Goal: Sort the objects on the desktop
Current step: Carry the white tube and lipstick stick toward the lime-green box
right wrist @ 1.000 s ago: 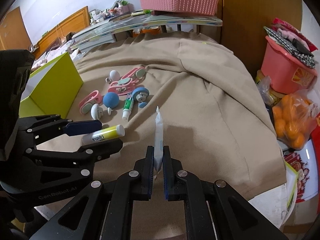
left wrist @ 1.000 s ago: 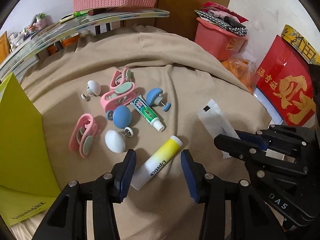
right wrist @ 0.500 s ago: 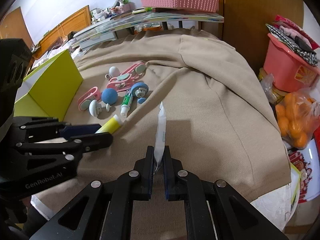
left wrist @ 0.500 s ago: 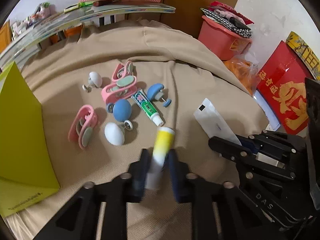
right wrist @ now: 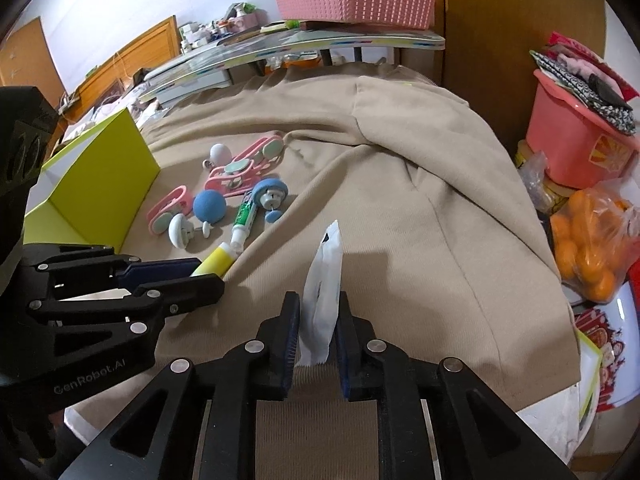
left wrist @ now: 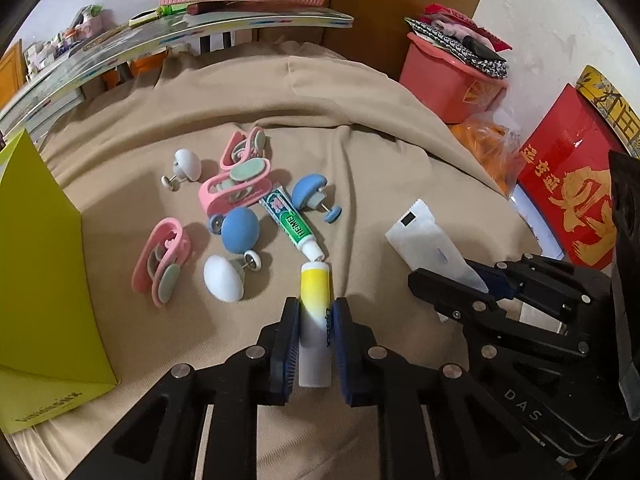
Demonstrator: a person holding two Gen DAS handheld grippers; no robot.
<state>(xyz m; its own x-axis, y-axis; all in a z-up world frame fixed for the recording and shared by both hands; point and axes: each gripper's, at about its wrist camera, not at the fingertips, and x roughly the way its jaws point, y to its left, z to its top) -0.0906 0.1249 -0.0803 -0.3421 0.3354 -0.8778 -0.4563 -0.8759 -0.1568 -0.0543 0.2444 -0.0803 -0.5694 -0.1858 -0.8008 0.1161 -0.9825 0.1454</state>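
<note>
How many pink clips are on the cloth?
3. One lies nearest the green box, one touches the toothpaste, and one sits just behind that. None seem hidden.

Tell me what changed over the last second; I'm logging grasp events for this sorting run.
The left gripper closed on the lipstick tube, which swung from lying diagonally to pointing straight ahead between its fingers. The right gripper went from clamped tight on the white sachet to a looser hold, jaws wider apart. The toothpaste, pink clips, pushpins and green box stayed put.
</note>
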